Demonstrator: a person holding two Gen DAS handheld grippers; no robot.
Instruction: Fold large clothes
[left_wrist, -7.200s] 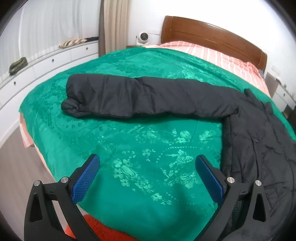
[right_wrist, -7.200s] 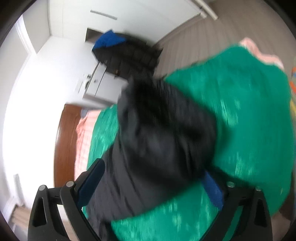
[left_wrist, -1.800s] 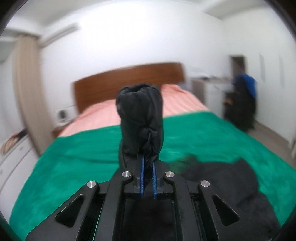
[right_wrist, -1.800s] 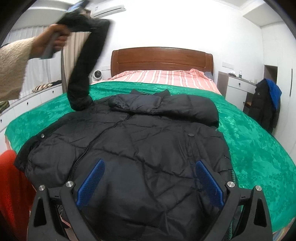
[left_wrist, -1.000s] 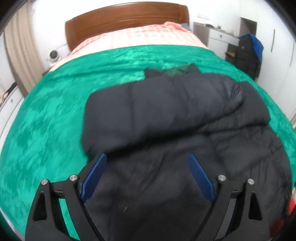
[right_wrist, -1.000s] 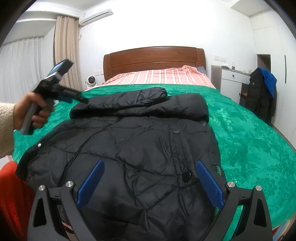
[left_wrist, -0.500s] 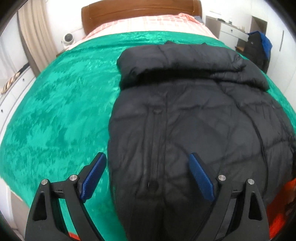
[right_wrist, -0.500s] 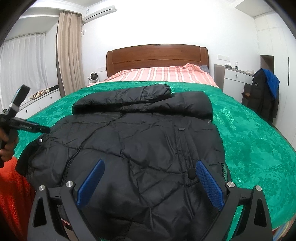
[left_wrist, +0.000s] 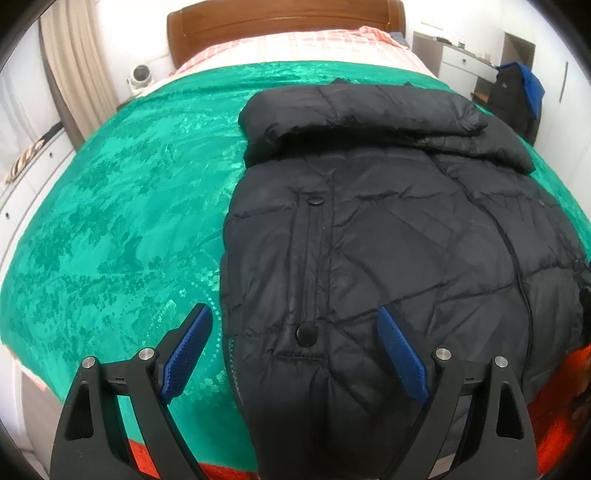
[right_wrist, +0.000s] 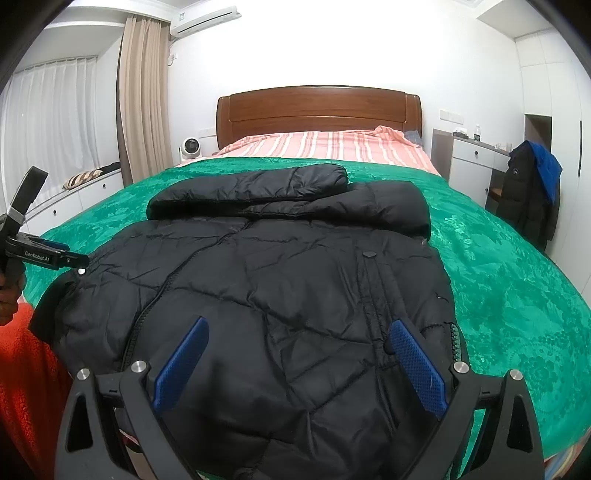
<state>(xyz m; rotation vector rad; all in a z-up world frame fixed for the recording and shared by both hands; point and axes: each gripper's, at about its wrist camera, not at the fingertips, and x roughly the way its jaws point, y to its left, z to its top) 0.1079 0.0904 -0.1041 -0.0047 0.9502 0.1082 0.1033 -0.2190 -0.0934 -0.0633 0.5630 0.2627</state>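
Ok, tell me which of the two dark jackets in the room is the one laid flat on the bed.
The black puffer jacket spread on the green bedspread, sleeves folded across its top. The other dark jacket, with the blue hood, hangs upright beside the white cabinet.

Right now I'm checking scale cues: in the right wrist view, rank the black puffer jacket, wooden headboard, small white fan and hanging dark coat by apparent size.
1. black puffer jacket, nearest, so inflated
2. wooden headboard
3. hanging dark coat
4. small white fan

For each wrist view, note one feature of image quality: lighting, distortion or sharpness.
Left wrist view: fisheye bends the green bedspread into a dome, corners black. Right wrist view: the back wall is overexposed; the black jacket stays sharp, with stitching visible.
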